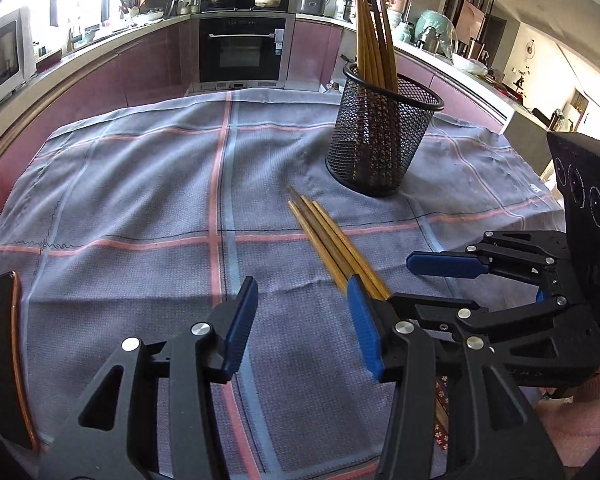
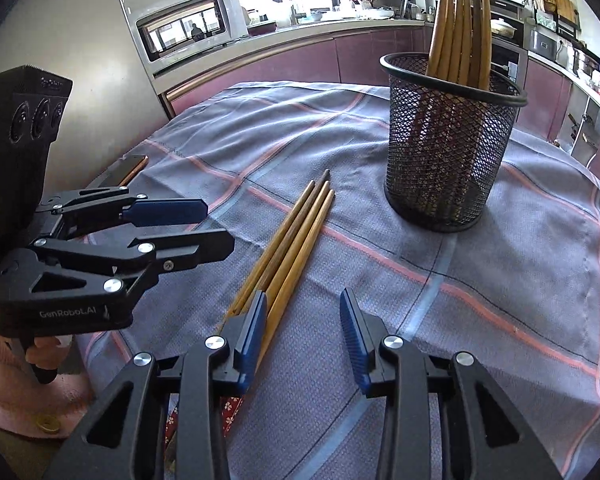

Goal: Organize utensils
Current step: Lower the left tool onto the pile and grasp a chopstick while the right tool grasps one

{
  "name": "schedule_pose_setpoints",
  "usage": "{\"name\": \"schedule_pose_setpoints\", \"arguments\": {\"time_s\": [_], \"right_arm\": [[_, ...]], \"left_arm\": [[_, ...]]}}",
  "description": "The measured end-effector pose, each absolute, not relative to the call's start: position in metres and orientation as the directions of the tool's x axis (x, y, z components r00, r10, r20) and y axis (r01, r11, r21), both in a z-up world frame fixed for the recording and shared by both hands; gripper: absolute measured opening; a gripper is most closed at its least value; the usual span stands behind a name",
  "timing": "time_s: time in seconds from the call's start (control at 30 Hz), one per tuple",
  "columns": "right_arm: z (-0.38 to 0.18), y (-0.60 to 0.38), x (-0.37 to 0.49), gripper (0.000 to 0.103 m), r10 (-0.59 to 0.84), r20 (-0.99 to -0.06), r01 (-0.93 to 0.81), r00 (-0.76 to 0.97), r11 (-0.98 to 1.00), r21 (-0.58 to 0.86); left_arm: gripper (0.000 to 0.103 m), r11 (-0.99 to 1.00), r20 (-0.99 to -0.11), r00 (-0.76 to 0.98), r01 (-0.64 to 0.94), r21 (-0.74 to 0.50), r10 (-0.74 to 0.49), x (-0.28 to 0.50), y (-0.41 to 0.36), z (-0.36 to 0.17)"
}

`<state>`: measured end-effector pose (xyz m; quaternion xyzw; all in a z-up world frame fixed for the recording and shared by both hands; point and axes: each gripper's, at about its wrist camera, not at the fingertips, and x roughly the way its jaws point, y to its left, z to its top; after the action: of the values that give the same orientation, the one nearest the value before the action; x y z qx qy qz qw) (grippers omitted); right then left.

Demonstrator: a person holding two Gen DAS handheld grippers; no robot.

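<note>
Several brown wooden chopsticks (image 1: 332, 242) lie together on the checked tablecloth, tips toward a black mesh cup (image 1: 380, 136). The cup stands upright and holds several more chopsticks (image 1: 374, 36). My left gripper (image 1: 302, 324) is open and empty, just left of the loose chopsticks' near ends. In the right wrist view the loose chopsticks (image 2: 296, 240) lie just left of my right gripper (image 2: 304, 332), which is open and empty. The cup (image 2: 446, 148) stands ahead and to the right there. Each gripper shows in the other's view: the right one (image 1: 432, 278), the left one (image 2: 216, 224).
A dark phone (image 1: 4, 360) lies at the cloth's left edge, also in the right wrist view (image 2: 126, 170). The tablecloth (image 1: 140, 200) covers the table. Kitchen counters, an oven (image 1: 244, 48) and a microwave (image 2: 188, 28) surround it.
</note>
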<state>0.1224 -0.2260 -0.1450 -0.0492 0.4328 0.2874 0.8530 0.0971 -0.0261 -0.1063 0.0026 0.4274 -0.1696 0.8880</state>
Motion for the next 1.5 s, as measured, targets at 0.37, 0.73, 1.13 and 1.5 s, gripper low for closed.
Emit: {"name": "schedule_pose_setpoints", "arguments": {"time_s": [0.37, 0.73, 1.13, 1.5], "right_arm": [[-0.146, -0.227, 0.122, 0.036, 0.439, -0.768, -0.527, 0.467, 0.835, 0.157], [-0.145, -0.228, 0.122, 0.036, 0.434, -0.767, -0.523, 0.473, 0.839, 0.152], [-0.146, -0.231, 0.124, 0.036, 0.427, -0.767, -0.519, 0.479, 0.842, 0.145], [-0.144, -0.237, 0.124, 0.036, 0.433, -0.762, -0.513, 0.482, 0.844, 0.156]], "left_arm": [[0.046, 0.935, -0.773, 0.552, 0.324, -0.145, -0.311, 0.097, -0.036, -0.113], [0.046, 0.930, -0.791, 0.520, 0.331, -0.162, -0.323, 0.101, -0.040, -0.122], [0.038, 0.932, -0.810, 0.513, 0.348, -0.105, -0.283, 0.100, -0.041, -0.122], [0.043, 0.914, -0.789, 0.503, 0.368, -0.173, -0.352, 0.099, -0.041, -0.117]]}}
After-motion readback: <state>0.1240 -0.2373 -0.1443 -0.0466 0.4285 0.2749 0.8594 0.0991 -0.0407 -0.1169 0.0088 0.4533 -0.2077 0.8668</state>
